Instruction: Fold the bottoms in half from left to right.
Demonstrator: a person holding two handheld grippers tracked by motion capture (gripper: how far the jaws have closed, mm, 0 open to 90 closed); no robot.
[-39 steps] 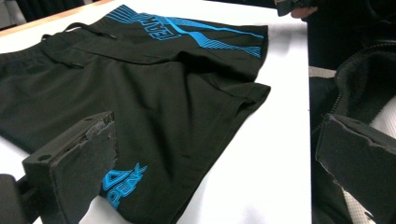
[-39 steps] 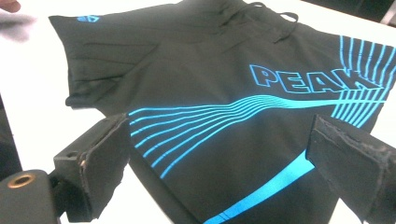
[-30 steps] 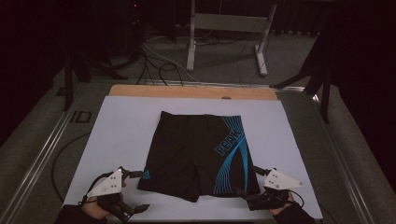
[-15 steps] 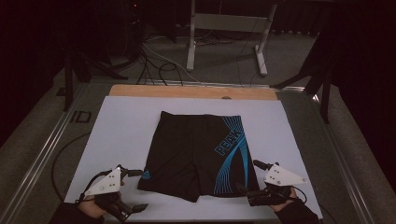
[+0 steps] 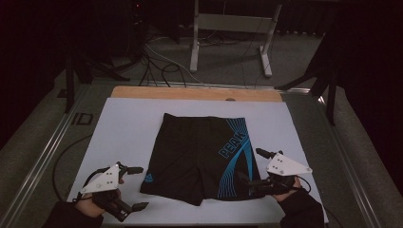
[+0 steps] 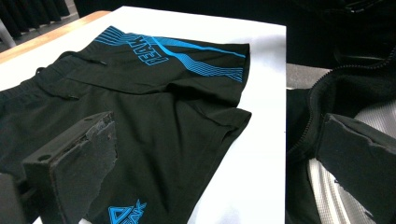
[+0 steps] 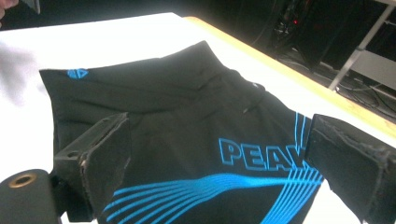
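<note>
Shorts lie flat in the middle of the white sheet, waistband at the far side, leg hems toward the person. Right gripper has jaws spread wide, sitting at the hem corner of the leg with the blue PEAK print; in the right gripper view the fabric runs between the two jaws, nothing pinched yet. Left gripper also has jaws spread, just beside the other leg's hem near the small blue logo, over bare sheet and apart from the cloth. Beyond the sheet: wooden table edge, then a metal stand and cables on the floor. Looks like the approach step before a fold. Next move calls for both sets of jaws to drop onto the hem corners and close on both fabric layers, left one needing to slide in first.
</note>
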